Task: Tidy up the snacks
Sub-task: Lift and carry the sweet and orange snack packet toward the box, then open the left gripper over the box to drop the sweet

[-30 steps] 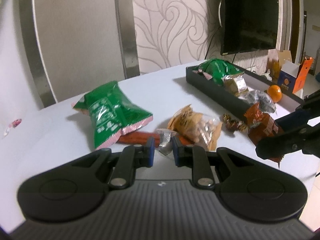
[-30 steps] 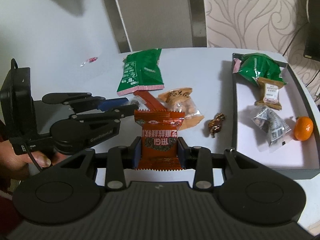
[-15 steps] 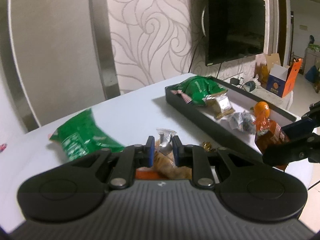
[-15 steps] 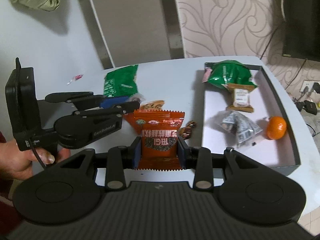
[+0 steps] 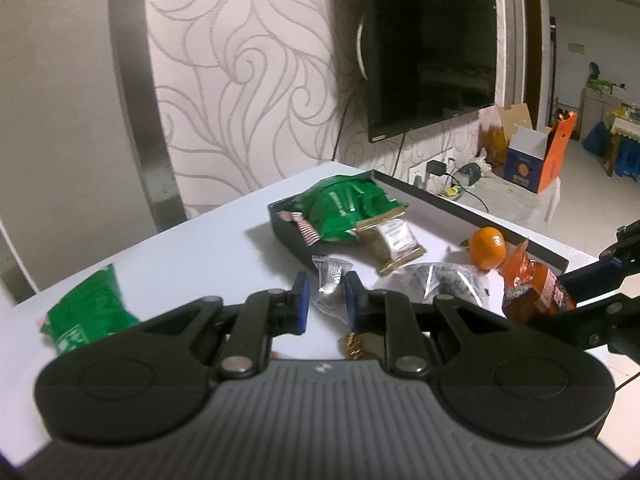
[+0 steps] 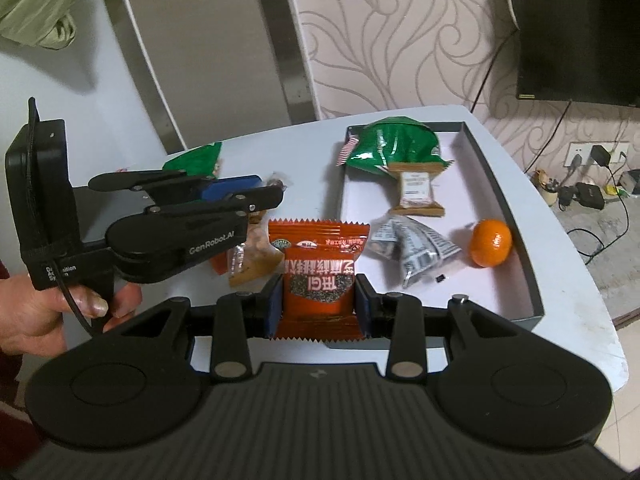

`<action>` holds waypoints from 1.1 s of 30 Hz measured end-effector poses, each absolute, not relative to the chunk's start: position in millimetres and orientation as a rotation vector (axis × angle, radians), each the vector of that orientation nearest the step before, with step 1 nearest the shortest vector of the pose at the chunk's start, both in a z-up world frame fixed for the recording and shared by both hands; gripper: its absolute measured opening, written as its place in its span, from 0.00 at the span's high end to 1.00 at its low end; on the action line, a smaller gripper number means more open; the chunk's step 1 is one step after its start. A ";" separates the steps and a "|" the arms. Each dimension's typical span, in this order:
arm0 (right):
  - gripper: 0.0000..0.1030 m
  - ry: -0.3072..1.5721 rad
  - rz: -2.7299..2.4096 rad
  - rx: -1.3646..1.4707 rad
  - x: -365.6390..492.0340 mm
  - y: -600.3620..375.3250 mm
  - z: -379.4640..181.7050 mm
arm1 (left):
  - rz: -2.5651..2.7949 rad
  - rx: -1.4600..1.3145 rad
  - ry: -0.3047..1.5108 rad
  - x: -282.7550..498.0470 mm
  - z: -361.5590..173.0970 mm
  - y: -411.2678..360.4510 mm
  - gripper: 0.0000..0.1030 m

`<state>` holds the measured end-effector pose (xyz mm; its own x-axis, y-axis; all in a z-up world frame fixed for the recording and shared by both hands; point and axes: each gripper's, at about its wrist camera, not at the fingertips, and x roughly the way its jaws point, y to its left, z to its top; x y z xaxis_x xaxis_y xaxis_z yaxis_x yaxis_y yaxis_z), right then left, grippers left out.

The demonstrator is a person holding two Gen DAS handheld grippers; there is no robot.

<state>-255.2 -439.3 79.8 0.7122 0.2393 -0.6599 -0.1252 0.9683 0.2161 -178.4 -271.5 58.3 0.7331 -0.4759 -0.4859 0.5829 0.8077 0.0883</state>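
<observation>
- My right gripper (image 6: 318,304): jaws clamped on an orange snack packet (image 6: 318,270).
- My left gripper (image 5: 323,300): jaws pinching a small silver wrapper (image 5: 330,288).
- Tray (image 6: 516,216) far right on the bench (image 6: 568,320) holds a tangerine (image 6: 491,242).

tray (image 6: 516,216) near end bare | far end: green bag (image 6: 394,144)

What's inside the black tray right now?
The tray holds a green bag, a tan packet overlapping the bag's near edge, a silver packet and a tangerine. Whatever lies under the green bag is hidden.
</observation>
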 end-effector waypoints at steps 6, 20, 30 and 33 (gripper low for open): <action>0.59 0.751 0.176 0.175 -256.7 -453.7 79.4 | -0.614 0.250 0.459 -172.8 59.6 -290.4 0.79; 0.59 0.764 0.143 0.191 -258.8 -475.3 77.5 | -0.648 0.268 0.468 -151.9 50.2 -336.9 0.79; 0.59 0.778 0.120 0.201 -260.7 -486.7 76.2 | -0.655 0.293 0.486 -132.6 38.5 -358.7 0.79; 0.59 0.782 0.117 0.204 -261.1 -489.1 75.6 | -0.655 0.297 0.496 -128.2 35.1 -362.2 0.78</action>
<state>-261.1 -489.1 75.6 0.7043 0.1802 -0.6867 -0.0293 0.9738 0.2255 -128.2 -362.2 35.1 0.6834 -0.5055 -0.5268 0.6437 0.7576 0.1081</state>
